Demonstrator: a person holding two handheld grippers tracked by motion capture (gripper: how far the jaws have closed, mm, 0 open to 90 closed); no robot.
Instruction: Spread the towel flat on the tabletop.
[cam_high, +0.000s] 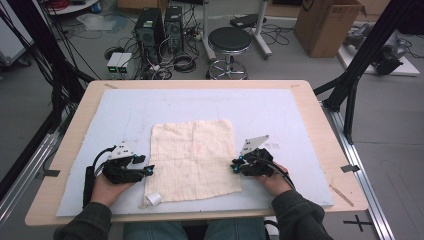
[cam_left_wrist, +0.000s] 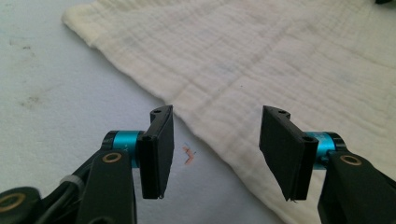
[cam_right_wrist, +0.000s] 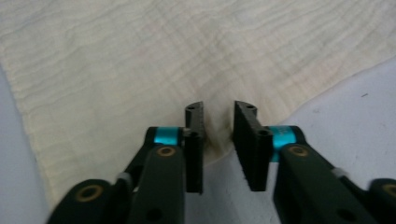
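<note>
1. Left hand-held gripper (cam_high: 151, 169): jaws wide apart, nothing between them; sits at the cloth's (cam_high: 194, 159) left edge, low on the table (cam_high: 320, 120). In the left gripper view (cam_left_wrist: 215, 151) the cloth edge runs diagonally between the jaws, w/ one jaw over the mat and the other over fabric.
2. Right hand-held gripper (cam_high: 233, 165): jaws at a narrow gap, at the cloth's right edge. In the right gripper view (cam_right_wrist: 218, 142) the jaw tips straddle the cloth (cam_right_wrist: 140, 70) edge; can't tell if fabric is pinched.
3. Cloth: cream, spread flat betw. both grippers, centre of the pale blue mat (cam_high: 280, 110); its near-left corner is curled up (cam_high: 153, 198).
4. Small pinkish mark (cam_left_wrist: 188, 154) on the mat just beside the cloth edge.
</note>
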